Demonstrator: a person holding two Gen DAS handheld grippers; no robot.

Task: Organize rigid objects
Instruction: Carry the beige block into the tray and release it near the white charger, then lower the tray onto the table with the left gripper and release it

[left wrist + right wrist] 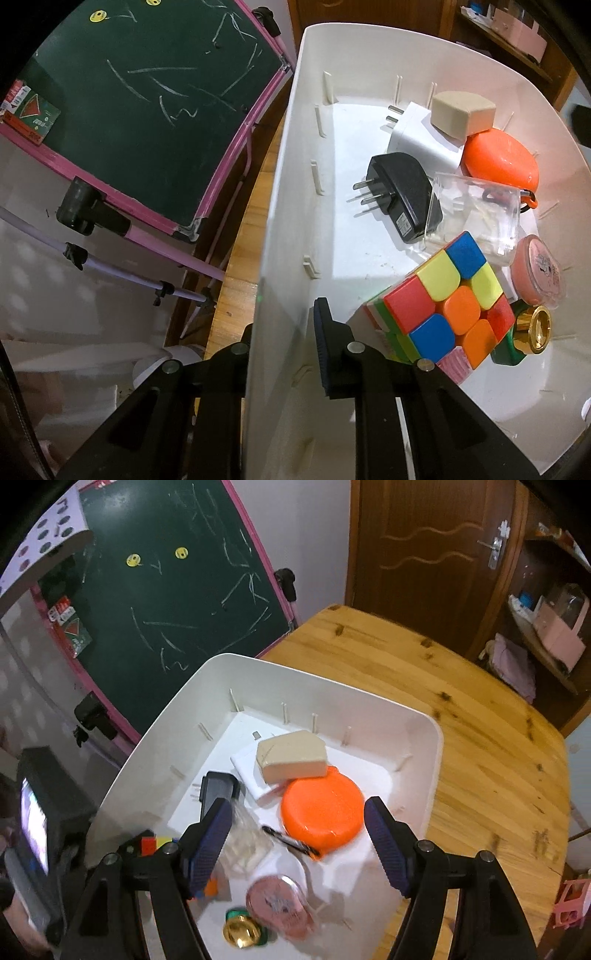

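White bin wall is pinched by the left gripper; right gripper hangs spread and empty above the orange case, bare table beyond the rim.

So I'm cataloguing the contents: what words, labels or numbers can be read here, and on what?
None can be read for certain.
Black adapter: label print, too small.
Pink round tin: lid picture, no clear words.
Red-green card on the chalkboard: print too small.
Chalkboard: only scribbles.
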